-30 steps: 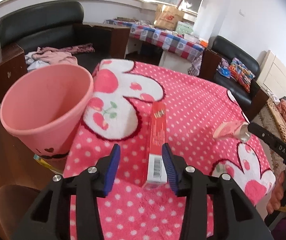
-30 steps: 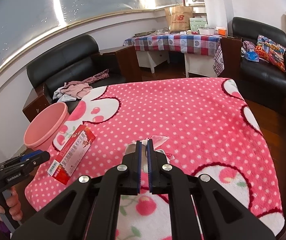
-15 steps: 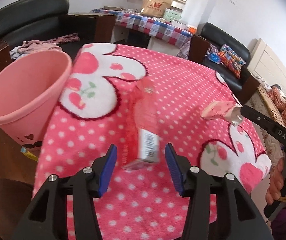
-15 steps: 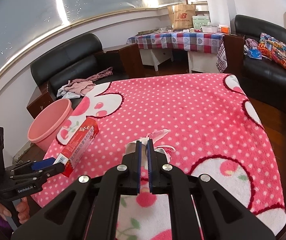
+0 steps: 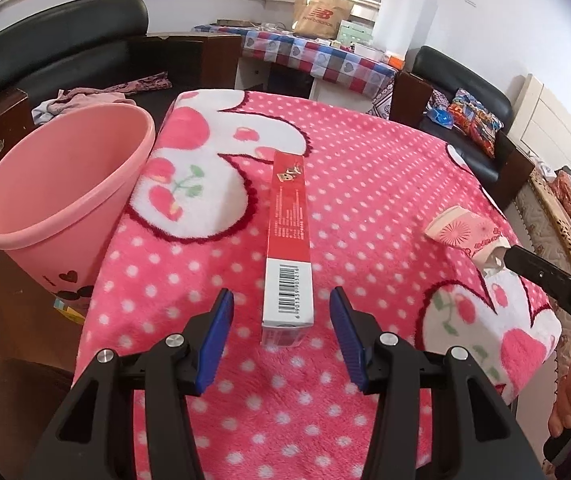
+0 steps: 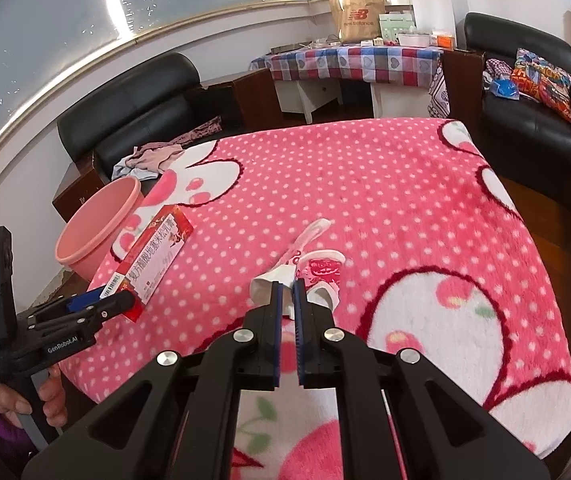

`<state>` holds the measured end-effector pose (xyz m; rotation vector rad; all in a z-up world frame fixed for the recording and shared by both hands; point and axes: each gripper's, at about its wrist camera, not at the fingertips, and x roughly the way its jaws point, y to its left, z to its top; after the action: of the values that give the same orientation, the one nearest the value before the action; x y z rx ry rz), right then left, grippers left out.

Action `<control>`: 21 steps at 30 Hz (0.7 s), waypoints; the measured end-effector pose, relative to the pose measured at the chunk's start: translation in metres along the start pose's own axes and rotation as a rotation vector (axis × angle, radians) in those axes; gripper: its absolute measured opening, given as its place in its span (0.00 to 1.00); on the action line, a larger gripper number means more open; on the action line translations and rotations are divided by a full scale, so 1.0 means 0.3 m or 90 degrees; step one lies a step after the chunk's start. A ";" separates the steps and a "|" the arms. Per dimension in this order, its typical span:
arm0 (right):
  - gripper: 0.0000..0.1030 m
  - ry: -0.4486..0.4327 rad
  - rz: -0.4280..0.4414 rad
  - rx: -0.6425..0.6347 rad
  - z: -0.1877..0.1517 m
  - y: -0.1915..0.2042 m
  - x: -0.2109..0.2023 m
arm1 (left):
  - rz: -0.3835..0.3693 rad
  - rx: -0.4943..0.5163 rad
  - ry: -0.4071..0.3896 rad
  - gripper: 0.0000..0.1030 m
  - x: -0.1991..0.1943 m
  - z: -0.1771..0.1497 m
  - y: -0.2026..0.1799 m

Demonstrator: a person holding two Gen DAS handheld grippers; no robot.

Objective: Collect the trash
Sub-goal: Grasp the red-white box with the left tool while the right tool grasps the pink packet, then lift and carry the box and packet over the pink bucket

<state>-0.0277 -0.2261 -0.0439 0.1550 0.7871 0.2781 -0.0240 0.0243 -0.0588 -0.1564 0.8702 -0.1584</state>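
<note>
A long red and white box [image 5: 288, 248] lies on the pink dotted blanket [image 5: 365, 168], its barcode end between the fingertips of my open left gripper [image 5: 281, 320], which does not touch it. The box also shows in the right wrist view [image 6: 153, 258]. My right gripper [image 6: 288, 292] is shut on a crumpled pink and white wrapper [image 6: 305, 268], held just above the blanket; the wrapper also shows in the left wrist view [image 5: 465, 236]. A pink trash bin [image 5: 61, 184] stands at the blanket's left edge, open and empty as far as seen.
Black armchairs [image 5: 61, 40] with clothes stand behind the bin. A checkered table [image 6: 349, 62] with a paper bag stands at the back. Another black chair [image 6: 525, 112] with a cushion stands at the right. A brown stool [image 5: 9, 392] is at lower left.
The left gripper opened wider around the box end, which had been lifted and now lies flat on the blanket. The right gripper stays shut on the wrapper.
</note>
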 end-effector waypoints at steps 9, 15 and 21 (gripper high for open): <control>0.06 0.033 -0.017 0.007 -0.035 -0.003 0.007 | -0.014 -0.023 0.006 0.23 0.014 -0.012 0.024; 0.06 0.047 -0.022 0.017 -0.057 -0.011 -0.002 | -0.021 -0.024 -0.005 0.21 0.006 -0.015 0.028; 0.25 0.048 -0.021 0.020 -0.067 -0.004 -0.014 | -0.030 -0.013 -0.030 0.21 -0.027 -0.007 0.030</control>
<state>-0.0446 -0.2278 -0.0555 0.1608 0.8678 0.2413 -0.0301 0.0344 -0.0560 -0.1996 0.8216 -0.1896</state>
